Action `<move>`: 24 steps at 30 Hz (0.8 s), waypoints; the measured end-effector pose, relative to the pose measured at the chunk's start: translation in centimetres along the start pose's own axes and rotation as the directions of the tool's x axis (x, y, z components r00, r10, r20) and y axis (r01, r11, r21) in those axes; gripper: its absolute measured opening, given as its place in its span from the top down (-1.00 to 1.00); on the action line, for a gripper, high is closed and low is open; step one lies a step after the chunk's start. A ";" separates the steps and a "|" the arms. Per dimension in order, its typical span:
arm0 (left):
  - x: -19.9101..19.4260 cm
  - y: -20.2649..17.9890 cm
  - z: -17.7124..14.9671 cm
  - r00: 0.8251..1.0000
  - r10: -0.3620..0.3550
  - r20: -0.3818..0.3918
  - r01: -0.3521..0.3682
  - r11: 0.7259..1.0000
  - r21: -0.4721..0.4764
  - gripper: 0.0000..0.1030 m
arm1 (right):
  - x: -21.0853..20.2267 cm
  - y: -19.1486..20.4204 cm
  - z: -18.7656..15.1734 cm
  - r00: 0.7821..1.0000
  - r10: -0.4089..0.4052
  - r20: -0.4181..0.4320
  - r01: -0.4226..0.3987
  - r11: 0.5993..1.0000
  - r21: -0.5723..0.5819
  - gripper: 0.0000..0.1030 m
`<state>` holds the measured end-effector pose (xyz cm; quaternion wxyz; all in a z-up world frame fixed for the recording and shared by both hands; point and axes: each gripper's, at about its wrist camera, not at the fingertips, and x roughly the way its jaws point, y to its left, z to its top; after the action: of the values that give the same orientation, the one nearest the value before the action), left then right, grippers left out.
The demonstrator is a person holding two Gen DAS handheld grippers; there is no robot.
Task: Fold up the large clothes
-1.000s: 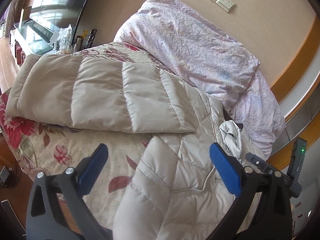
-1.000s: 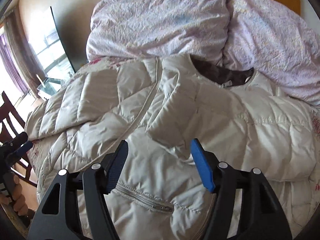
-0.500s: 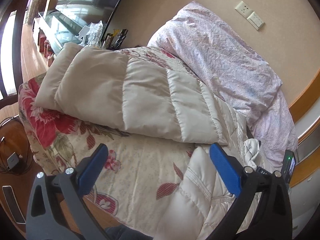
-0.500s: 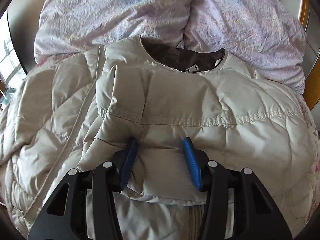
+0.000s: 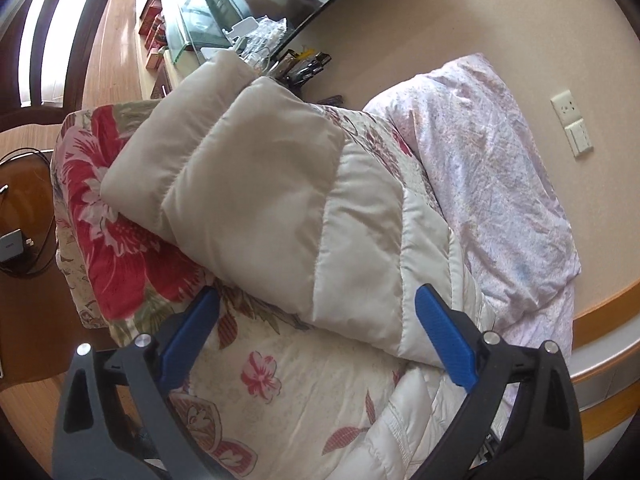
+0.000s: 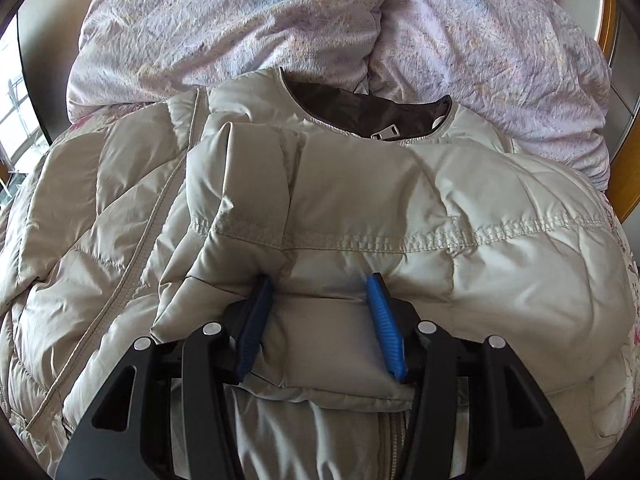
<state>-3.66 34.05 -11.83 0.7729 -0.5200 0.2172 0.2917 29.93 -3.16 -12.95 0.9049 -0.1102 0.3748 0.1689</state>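
A beige puffer jacket (image 6: 500, 240) lies on the bed, front up, its brown-lined collar (image 6: 360, 112) toward the pillows. One sleeve (image 6: 320, 208) is folded across the chest. My right gripper (image 6: 320, 280) is shut on that sleeve's cuff end, and the padding bulges between its blue pads. In the left wrist view the other sleeve (image 5: 260, 184) stretches out over the floral bedspread (image 5: 280, 400). My left gripper (image 5: 316, 292) hangs wide over this sleeve's lower edge near the shoulder, its jaws closing, with no pad pressing on cloth.
A crumpled lilac duvet (image 5: 500, 184) is piled against the wall behind the jacket, seen too in the right wrist view (image 6: 280, 12). A glass TV stand (image 5: 192, 12) with clutter stands past the bed's end. Cables and a charger (image 5: 16, 240) lie on the wood floor.
My right gripper came down onto the folded sleeve and closed on its end. My left gripper rolled and moved along the bed toward the outstretched sleeve, sinking closer to it.
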 end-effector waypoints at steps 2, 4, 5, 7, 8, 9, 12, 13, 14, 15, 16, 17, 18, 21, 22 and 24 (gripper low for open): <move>0.1 0.6 0.8 1.000 0.008 0.016 -0.007 0.999 -0.049 -0.65 | 0.0 -0.1 0.0 1.000 0.005 0.003 -0.005 1.000 0.004 -0.02; 0.2 1.3 1.6 0.999 -0.006 0.032 0.009 0.995 -0.101 -0.55 | 0.0 -0.1 -0.1 1.000 0.009 0.007 -0.010 1.000 0.009 -0.02; 0.1 1.8 1.9 0.999 -0.008 0.043 0.013 0.992 -0.125 -0.44 | 0.0 -0.1 -0.1 1.000 0.011 0.008 -0.011 1.000 0.011 -0.02; 0.1 2.5 2.5 0.998 -0.022 0.058 0.030 0.987 -0.158 -0.33 | 0.0 -0.2 -0.1 1.000 0.014 0.010 -0.014 1.000 0.014 -0.02; 0.1 2.9 2.7 0.998 -0.027 0.061 0.037 0.985 -0.169 -0.27 | 0.0 -0.2 -0.1 1.000 0.015 0.011 -0.015 1.000 0.015 -0.02; 0.1 3.1 2.9 0.997 -0.029 0.064 0.040 0.983 -0.177 -0.21 | 0.0 -0.2 -0.1 1.000 0.015 0.011 -0.015 1.000 0.015 -0.02; 0.2 3.5 3.6 0.997 -0.005 0.079 0.019 0.983 -0.181 0.01 | -0.1 -0.3 -0.1 1.000 0.018 0.013 -0.018 1.000 0.017 -0.02; 0.3 3.5 3.8 0.997 0.011 0.078 0.003 0.984 -0.179 0.09 | -0.1 -0.3 -0.2 1.000 0.020 0.015 -0.020 1.000 0.019 -0.02; 0.4 3.6 4.1 0.997 0.027 0.075 -0.013 0.984 -0.176 0.28 | -0.1 -0.3 -0.2 1.000 0.022 0.016 -0.023 1.000 0.021 -0.02; 0.5 3.7 4.3 0.997 0.037 0.073 -0.024 0.985 -0.173 0.46 | -0.1 -0.3 -0.2 1.000 0.025 0.017 -0.025 0.999 0.023 -0.02; 0.6 3.6 4.5 0.996 0.038 0.075 -0.025 0.986 -0.163 0.51 | -0.1 -0.3 -0.2 0.999 0.028 0.018 -0.028 0.999 0.025 -0.02; 0.5 3.3 4.8 0.996 0.041 0.078 -0.029 0.989 -0.145 0.62 | -0.1 -0.4 -0.2 0.999 0.031 0.020 -0.031 0.999 0.028 -0.02; 0.2 2.7 5.0 0.995 0.048 0.085 -0.038 0.992 -0.118 0.67 | -0.1 -0.4 -0.3 0.999 0.033 0.021 -0.034 0.999 0.030 -0.02; -1.0 -0.2 5.5 0.991 0.048 0.129 -0.047 0.999 -0.016 0.72 | 0.0 -0.3 -0.3 0.999 0.034 0.022 -0.035 0.999 0.031 -0.02; -1.5 -1.6 5.6 0.990 0.031 0.141 -0.034 0.999 0.022 0.73 | 0.0 -0.3 -0.3 0.999 0.031 0.022 -0.031 0.999 0.028 -0.02; -2.6 -4.5 5.7 0.988 -0.026 0.150 0.011 0.995 0.096 0.73 | 0.0 -0.2 -0.3 0.999 0.026 0.023 -0.026 0.999 0.023 -0.03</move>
<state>-2.32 37.43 -5.03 0.8135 -0.4613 0.1668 0.3124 29.81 -3.45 -13.12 0.9080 -0.0927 0.3680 0.1774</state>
